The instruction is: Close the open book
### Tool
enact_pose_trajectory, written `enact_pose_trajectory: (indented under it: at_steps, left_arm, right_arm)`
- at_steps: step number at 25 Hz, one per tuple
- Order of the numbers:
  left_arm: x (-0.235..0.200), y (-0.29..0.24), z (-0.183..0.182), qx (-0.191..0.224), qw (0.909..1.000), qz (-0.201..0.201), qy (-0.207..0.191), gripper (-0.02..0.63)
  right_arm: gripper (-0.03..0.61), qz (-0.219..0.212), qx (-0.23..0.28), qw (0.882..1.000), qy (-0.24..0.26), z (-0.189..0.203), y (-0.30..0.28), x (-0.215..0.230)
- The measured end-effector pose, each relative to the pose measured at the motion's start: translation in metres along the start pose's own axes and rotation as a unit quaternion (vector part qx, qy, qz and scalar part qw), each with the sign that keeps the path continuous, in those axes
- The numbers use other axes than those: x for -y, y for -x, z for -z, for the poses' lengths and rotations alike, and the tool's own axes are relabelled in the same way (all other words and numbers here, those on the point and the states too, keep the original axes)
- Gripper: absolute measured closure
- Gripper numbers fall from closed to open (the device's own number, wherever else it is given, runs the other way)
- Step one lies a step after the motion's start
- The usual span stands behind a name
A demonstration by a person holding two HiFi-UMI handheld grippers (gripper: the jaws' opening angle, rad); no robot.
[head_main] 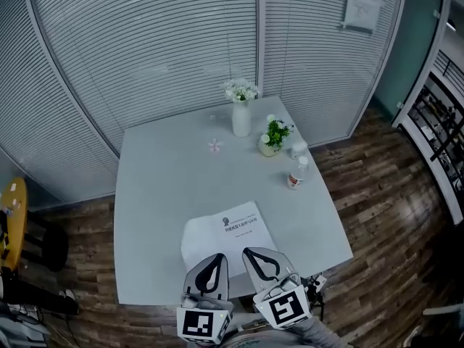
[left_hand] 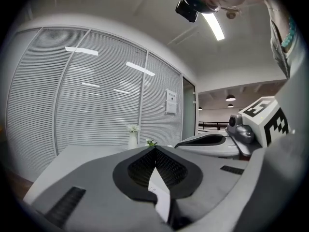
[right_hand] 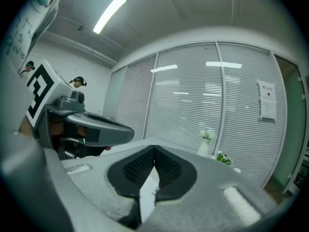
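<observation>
A white book [head_main: 226, 236] lies on the white table [head_main: 159, 194] near its front edge. Its right part shows a printed page with a round emblem and lines of text, and its left part is blank and curved. Both grippers hover side by side at the book's near edge. My left gripper [head_main: 214, 258] is shut, with its tips meeting and nothing between them. My right gripper [head_main: 257, 252] is likewise shut and empty. In the left gripper view the left gripper [left_hand: 155, 149] shows a strip of white page [left_hand: 161, 197] below its closed tips. The right gripper [right_hand: 154, 148] shows the same in its own view.
At the table's far side stand a white vase of flowers [head_main: 241, 114], a small potted green plant [head_main: 272, 140], a cup [head_main: 299, 149] and a small bottle [head_main: 296, 174]. A pink bit [head_main: 214, 146] lies mid-table. Slatted blinds wall the back. A yellow stool [head_main: 11, 216] stands on the left.
</observation>
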State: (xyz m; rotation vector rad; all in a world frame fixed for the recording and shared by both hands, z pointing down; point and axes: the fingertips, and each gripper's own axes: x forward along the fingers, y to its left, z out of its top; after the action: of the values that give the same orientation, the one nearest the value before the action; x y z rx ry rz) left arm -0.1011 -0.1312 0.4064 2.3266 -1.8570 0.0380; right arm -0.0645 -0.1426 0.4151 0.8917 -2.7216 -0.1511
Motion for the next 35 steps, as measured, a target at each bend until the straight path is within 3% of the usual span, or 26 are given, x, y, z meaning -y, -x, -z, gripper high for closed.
enact_pose_trajectory:
  at_steps: [11,20,29,35]
  left_arm:
    - [-0.048,-0.001,0.036,-0.031,0.9995,0.004,0.010,0.615]
    - [-0.091,0.001,0.097,-0.101,0.9945,-0.009,0.026,0.615]
    - [-0.126,0.009,0.185,-0.208,0.9777,-0.007,0.029,0.575]
    - [-0.152,0.016,0.234,-0.266,0.9622,-0.020,0.056,0.501]
  right_arm:
    - [0.577,0.022,-0.031,0.999,-0.008,0.012,-0.030,-0.008]
    - [0.577,0.027,-0.054,0.998,-0.015,0.022,-0.050,-0.017]
    - [0.577,0.041,-0.077,0.996,-0.028,0.033,-0.064,-0.019]
    - [0.577,0.052,-0.089,0.994,-0.028,0.039,-0.068,-0.020]
